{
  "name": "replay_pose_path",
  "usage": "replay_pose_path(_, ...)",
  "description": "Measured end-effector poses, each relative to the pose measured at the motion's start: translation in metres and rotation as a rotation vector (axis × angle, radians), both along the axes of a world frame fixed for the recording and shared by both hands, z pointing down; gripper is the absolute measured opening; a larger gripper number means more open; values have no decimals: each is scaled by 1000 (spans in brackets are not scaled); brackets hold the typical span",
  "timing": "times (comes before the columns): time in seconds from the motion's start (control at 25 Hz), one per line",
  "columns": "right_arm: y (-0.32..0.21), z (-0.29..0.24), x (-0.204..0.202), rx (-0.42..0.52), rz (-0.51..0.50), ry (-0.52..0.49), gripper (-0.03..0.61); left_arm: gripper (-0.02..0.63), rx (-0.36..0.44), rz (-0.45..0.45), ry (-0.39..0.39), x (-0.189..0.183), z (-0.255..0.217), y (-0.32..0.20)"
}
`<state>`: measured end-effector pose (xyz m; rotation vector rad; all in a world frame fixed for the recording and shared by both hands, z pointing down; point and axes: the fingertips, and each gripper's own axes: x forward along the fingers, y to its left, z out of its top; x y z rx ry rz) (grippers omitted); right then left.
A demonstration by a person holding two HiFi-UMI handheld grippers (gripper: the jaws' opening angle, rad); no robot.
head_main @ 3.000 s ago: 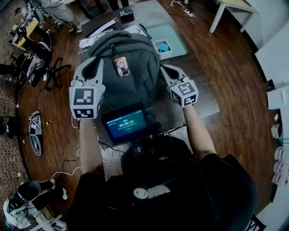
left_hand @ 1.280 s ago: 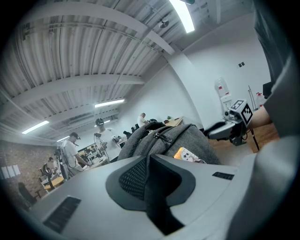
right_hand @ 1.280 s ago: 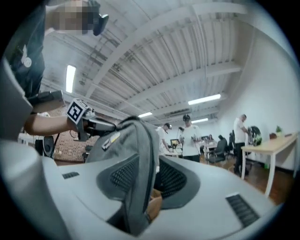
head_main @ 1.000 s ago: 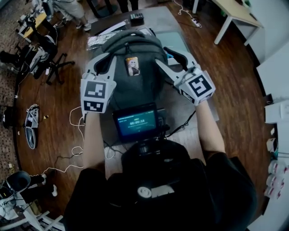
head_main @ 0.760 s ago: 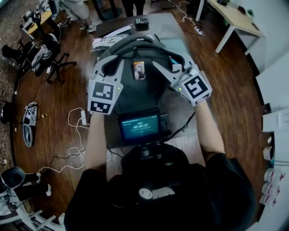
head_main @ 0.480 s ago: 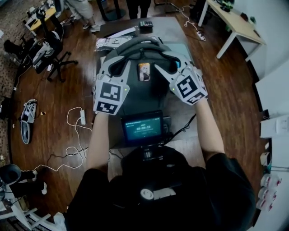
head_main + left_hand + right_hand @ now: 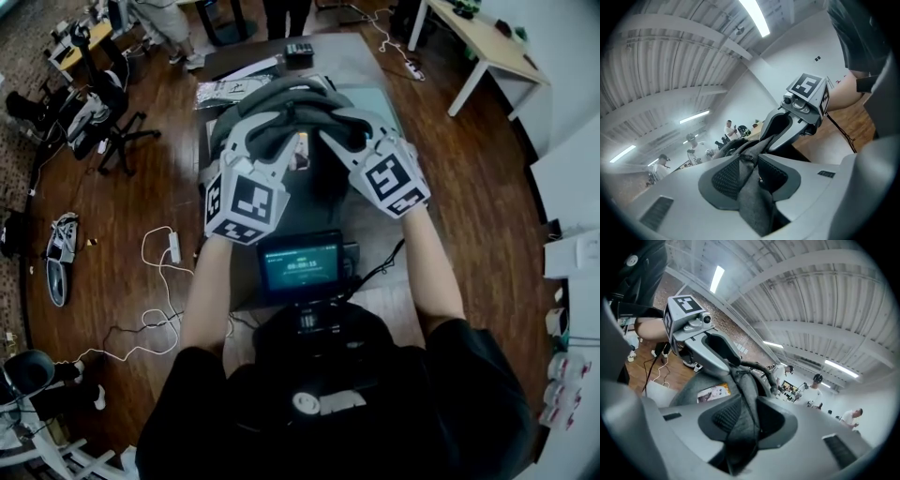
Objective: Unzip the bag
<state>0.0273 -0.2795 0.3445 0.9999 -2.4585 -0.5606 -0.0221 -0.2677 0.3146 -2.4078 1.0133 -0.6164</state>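
Note:
A grey backpack (image 7: 314,192) stands on the table, with a picture card (image 7: 301,155) on its front. Both grippers meet at its top. My left gripper (image 7: 279,129) comes in from the left, my right gripper (image 7: 328,131) from the right. In the left gripper view a fold of grey fabric (image 7: 752,206) sits pinched between the pads of the left gripper (image 7: 749,171); its jaws have just been opening slightly. In the right gripper view the right gripper (image 7: 747,420) has just been closing on a fold of the bag (image 7: 745,390). No zip pull is visible.
A small screen (image 7: 300,265) sits between the forearms at the near edge of the table (image 7: 375,230). Papers (image 7: 230,89) and a dark device (image 7: 300,49) lie behind the bag. Office chairs (image 7: 98,112) and cables (image 7: 159,281) are on the floor at left. People stand in the background.
Both grippers have moved from the bag's sides in to its top middle. The left one has rolled, and the picture card is now mostly covered.

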Motion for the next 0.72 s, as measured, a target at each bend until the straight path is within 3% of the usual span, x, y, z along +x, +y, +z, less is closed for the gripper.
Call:
replay_pose_path(0.24,0,-1,-3,4,0,-7,126,127,115,-11,-170,16,3,-12)
replay_pose_path(0.44,2,-4,-3,14,-5,-17,124,119,118,-33,-137,16,-4,-17)
replay_pose_path(0.6,3,-4,-1,15,-7,-28,123,12,140,-60,-96,10,-15,-17)
replay_pose_path(0.72,2,-4,-2,18,-9,-30,123,9,131,-63,-91,8,-16,-20)
